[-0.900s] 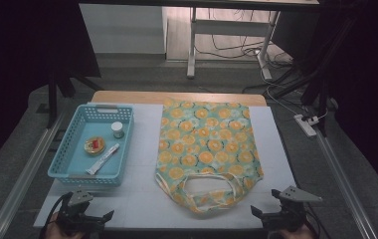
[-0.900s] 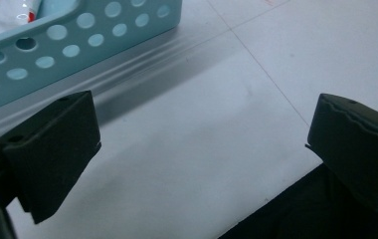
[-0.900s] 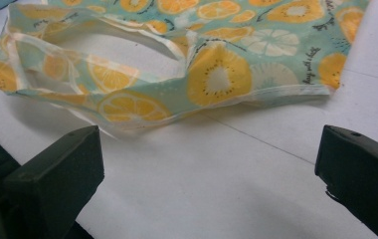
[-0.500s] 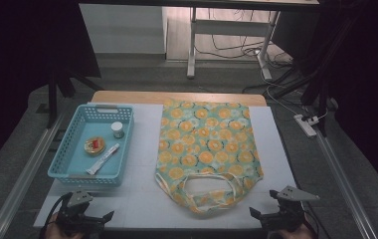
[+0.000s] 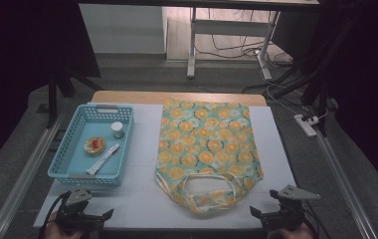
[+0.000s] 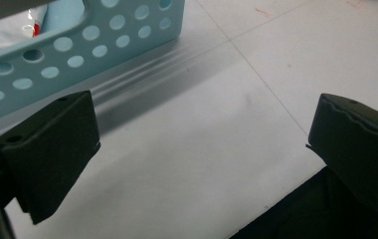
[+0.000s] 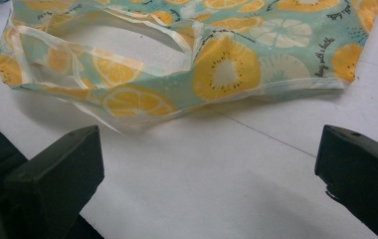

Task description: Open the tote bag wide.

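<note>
A tote bag [image 5: 207,149] printed with orange slices lies flat on the white table [image 5: 142,149], handles toward the near edge; its handles and mouth [image 7: 142,74] lie just beyond the right gripper's jaws. To its left stands a light blue basket [image 5: 122,144] holding a small white-capped jar [image 5: 118,130], a round orange item [image 5: 94,145] and a white tube [image 5: 103,159]. My left gripper [image 5: 100,219] rests at the near left edge, open, just in front of the basket wall [image 6: 77,45]. At the near right edge my right gripper [image 5: 261,216] stands open, a little short of the bag.
The table's near edge runs under both grippers. Metal rails [image 5: 23,174] flank the table on both sides. A power strip [image 5: 306,124] and cables lie on the floor at the right. A desk frame [image 5: 192,45] stands beyond the far edge.
Both grippers have shifted very slightly at the near edge; the bag and basket have not moved.
</note>
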### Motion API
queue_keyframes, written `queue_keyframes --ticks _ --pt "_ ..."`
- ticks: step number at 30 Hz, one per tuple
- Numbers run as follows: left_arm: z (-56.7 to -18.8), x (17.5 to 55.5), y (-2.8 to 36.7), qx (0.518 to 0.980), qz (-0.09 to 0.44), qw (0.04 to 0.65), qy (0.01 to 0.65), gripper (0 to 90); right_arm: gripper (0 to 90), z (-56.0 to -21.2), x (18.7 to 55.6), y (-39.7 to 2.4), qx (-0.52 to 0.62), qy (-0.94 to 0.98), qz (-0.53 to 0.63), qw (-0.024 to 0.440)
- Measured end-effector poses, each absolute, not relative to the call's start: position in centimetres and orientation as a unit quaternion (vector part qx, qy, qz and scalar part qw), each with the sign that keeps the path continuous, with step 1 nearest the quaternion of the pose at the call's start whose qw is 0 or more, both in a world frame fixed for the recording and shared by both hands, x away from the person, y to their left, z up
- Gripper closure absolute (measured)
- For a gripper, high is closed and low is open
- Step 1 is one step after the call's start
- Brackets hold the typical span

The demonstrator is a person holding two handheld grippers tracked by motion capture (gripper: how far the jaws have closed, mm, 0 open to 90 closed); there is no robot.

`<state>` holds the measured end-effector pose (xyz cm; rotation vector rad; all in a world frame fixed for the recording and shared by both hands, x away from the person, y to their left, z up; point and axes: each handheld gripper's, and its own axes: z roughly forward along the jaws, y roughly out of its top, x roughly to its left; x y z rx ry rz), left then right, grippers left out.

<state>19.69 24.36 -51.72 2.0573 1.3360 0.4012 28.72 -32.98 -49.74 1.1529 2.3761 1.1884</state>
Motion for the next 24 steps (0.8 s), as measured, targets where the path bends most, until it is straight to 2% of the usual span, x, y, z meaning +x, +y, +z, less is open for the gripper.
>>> queue_keyframes --ticks 24 --pt "-51.8 21.0 24.0 0.784 0.148 0.35 0.491 0.0 0.0 -49.1 28.7 -31.5 0.348 0.831 0.409 0.145"
